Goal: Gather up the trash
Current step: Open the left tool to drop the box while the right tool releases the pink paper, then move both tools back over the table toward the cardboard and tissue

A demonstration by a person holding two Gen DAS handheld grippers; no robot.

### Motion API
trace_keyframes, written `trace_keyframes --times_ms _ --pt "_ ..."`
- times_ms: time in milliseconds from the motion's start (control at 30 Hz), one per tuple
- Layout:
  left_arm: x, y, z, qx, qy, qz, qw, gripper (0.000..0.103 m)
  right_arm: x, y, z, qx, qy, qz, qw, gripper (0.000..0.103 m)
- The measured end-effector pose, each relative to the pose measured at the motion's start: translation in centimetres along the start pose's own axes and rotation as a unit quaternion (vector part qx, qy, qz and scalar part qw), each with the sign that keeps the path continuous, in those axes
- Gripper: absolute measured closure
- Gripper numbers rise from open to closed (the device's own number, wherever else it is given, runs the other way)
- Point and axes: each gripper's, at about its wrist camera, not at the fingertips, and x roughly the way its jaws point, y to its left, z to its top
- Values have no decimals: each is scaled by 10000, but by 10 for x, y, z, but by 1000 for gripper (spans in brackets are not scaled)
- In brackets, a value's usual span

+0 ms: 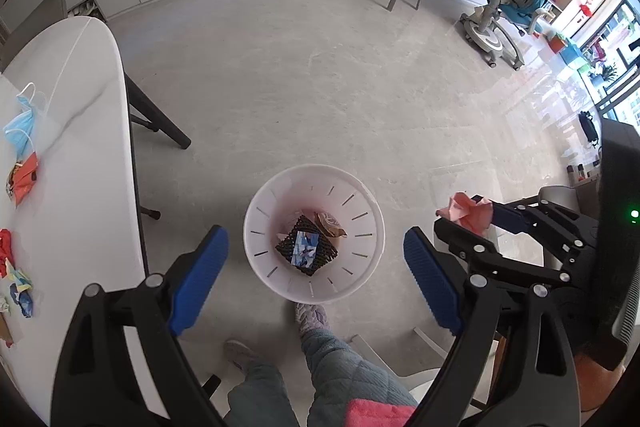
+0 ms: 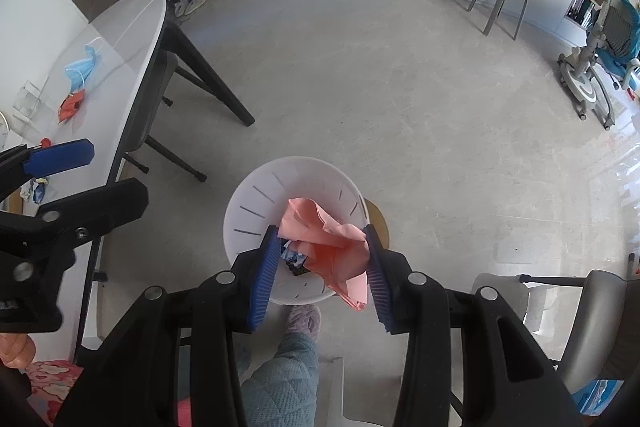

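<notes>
left gripper (image 1: pixel 316 271) spread, right gripper (image 2: pixel 322 267) clamped

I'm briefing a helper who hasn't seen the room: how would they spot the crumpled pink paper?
Find the white slotted bin on the floor beside the white table. Directly above its opening, the right gripper pinches the crumpled pink paper between its blue pads. It is the only trash held in the air; the other scraps lie on the table or in the bin.

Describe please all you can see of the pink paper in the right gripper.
The pink paper is a crumpled, salmon-pink sheet with sharp folds, thin and matte. It sits between the blue pads of the right gripper, its top sticking forward and one corner hanging below. It hangs in the air above the white bin. The left wrist view shows it apart from the bin.
</notes>
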Motion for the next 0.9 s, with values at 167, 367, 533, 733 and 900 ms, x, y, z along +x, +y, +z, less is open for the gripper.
trace_keyframes --times_ms 167,367,533,733,900 --pt "-3 4 0 -72 -19 97 9999 15 18 8 1 -109 152 88 9998 57" --pt "-7 12 1 -188 -65 186 9996 14 31 23 4 -320 231 -244 9989 15" --pt "-10 16 1 -235 -101 192 9995 14 27 22 7 -282 201 -336 9988 8" --pt "-12 18 -1 -253 -109 200 9994 14 24 21 10 -211 171 -333 9991 7" --pt "-16 22 -2 -278 -138 196 9993 14 20 29 11 -278 137 -315 9990 7"
